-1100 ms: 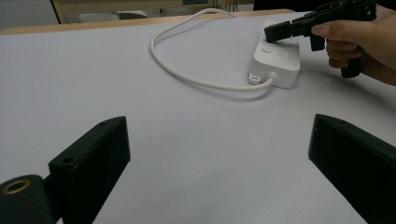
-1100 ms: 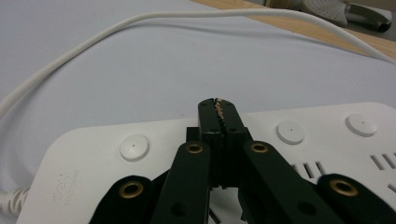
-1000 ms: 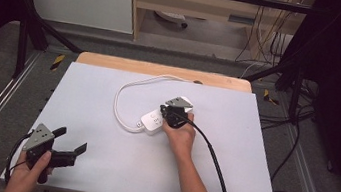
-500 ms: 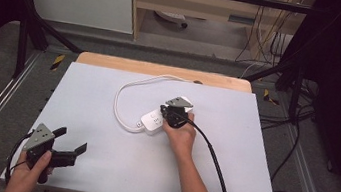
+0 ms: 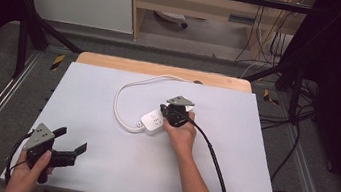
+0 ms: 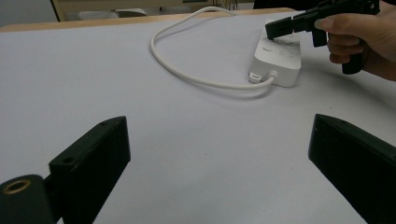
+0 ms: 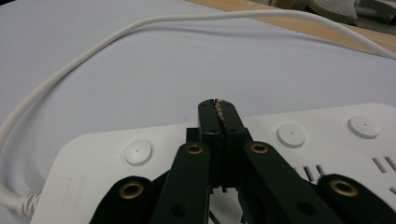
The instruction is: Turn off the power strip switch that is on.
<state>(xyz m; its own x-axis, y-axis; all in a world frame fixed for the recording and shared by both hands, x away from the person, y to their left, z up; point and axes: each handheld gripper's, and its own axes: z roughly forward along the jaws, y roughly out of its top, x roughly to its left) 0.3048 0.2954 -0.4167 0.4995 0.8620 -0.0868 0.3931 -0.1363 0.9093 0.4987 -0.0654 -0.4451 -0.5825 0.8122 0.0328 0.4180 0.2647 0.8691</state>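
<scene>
Right hand-held gripper (image 7: 218,105) closed tight on nothing, tip poised over power strip (image 5: 154,121) at frame centre on counter (image 5: 226,184), likely for pressing a button; left hand-held gripper (image 5: 71,143) wide open, idle lower left.

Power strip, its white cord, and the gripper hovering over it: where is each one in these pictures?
power strip (image 5: 153,122), high view, on its white top face.
white cord (image 5: 118,100), high view, on the left bend of its loop.
right gripper (image 7: 218,106), right gripper view, at the closed jaw tips.
</scene>
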